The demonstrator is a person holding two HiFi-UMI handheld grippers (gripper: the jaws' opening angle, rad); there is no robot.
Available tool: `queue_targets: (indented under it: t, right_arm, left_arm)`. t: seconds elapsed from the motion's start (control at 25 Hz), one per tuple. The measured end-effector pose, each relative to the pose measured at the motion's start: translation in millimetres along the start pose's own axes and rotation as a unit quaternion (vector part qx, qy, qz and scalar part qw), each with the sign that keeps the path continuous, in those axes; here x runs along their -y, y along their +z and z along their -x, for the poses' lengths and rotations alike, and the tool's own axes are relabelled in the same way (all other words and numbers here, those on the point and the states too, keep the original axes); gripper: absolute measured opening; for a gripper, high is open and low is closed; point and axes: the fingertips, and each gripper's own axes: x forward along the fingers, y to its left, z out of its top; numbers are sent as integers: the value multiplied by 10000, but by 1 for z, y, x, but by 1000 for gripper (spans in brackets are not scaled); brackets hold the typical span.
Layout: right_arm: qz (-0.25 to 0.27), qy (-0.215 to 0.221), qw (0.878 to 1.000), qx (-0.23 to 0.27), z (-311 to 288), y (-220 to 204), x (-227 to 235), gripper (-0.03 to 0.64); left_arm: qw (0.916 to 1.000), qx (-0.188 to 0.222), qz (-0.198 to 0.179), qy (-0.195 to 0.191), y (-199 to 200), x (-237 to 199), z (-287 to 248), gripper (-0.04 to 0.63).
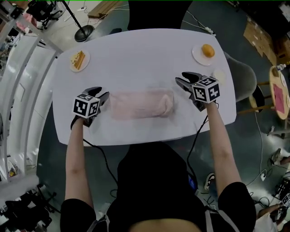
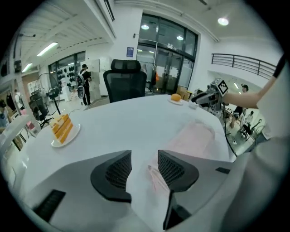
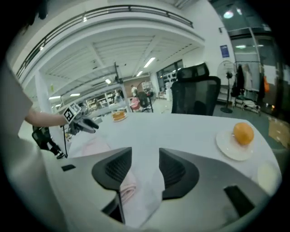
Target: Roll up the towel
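- Nearest the viewer, two forearms (image 1: 74, 154) are stretched over a white table (image 1: 145, 50), with a gripper held in each hand.
- The left gripper (image 1: 101, 95) is set just beside the left end of the towel (image 1: 142, 104). Its jaws are parted and nothing is pinched; the cloth's edge lies close by one jaw, unpressed.
- The right gripper (image 1: 183, 80) is set at the towel's right end. Its jaws are likewise parted and nothing is gripped; pink cloth is seen low between them, untouched by the pads.
- The pale pink towel lies across the middle of the table, between the two grippers. It appears wound into a roll, so the rolling is judged done or nearly so. One gripper is placed at each end, probably so the roll can be kept even.
- Farther off, a cake (image 1: 78, 59) is plated at the left and an orange (image 1: 208, 50) at the right, both well apart from the towel.
- Beyond the far edge, a black chair (image 1: 154, 13) is seen.
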Motion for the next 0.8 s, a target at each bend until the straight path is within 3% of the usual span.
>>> queue_targets:
  t: [0.2,0.48,0.6,0.8]
  right_arm:
    - [-869,-173,9897,1125,56,24,-24,201]
    - [-1657,-421,9556,2400,123,31,-92,201]
    - [-1740,-447,9456,2714,142,31,-128,201]
    - [-1602,-649,9403,2933,158,21,-186,201]
  left_arm:
    - [9929,1017,574,205,29,6,59,187]
    - [9733,2141,815,127,51,61,128,187]
    - [9669,2439,754,6,47,90,148,187]
    - [9617,2701,437,-174,24,134,175,187]
